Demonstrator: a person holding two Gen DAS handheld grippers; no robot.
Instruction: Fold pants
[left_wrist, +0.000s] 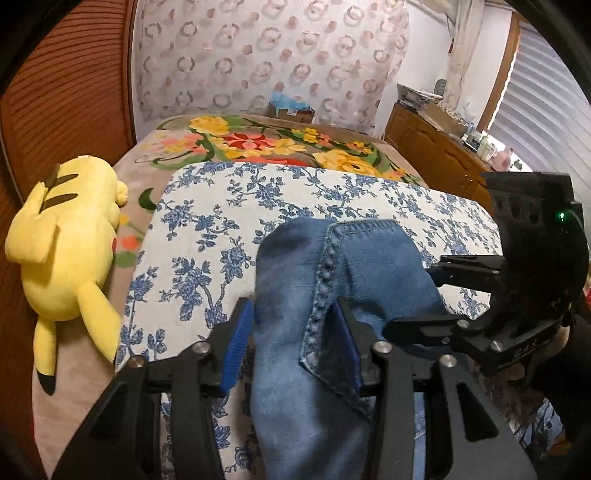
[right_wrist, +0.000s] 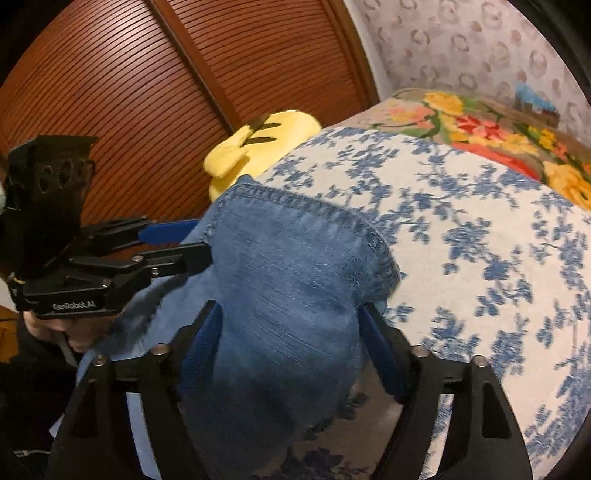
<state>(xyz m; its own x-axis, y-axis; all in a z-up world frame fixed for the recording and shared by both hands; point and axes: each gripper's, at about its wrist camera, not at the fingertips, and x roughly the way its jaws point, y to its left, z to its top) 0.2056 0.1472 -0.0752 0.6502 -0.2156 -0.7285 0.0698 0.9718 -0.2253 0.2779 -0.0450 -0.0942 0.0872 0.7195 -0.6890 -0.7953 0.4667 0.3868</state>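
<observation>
Blue denim pants (left_wrist: 354, 266) hang lifted above a blue-and-white floral sheet (left_wrist: 207, 229). My left gripper (left_wrist: 295, 332) is shut on the pants, its blue pads pressing the fabric beside a stitched hem seam. My right gripper (right_wrist: 291, 332) is shut on the pants (right_wrist: 288, 266) close by, with a wide bunch of denim between its pads. Each gripper shows in the other's view: the right one (left_wrist: 443, 295) at the right, the left one (right_wrist: 177, 243) at the left. The lower pants hang out of sight.
A yellow plush toy (left_wrist: 70, 254) lies at the bed's left side, also seen in the right wrist view (right_wrist: 258, 140). A flowered blanket (left_wrist: 280, 144) covers the far bed. A wooden louvred door (right_wrist: 147, 92) stands left, a wooden dresser (left_wrist: 436, 155) right.
</observation>
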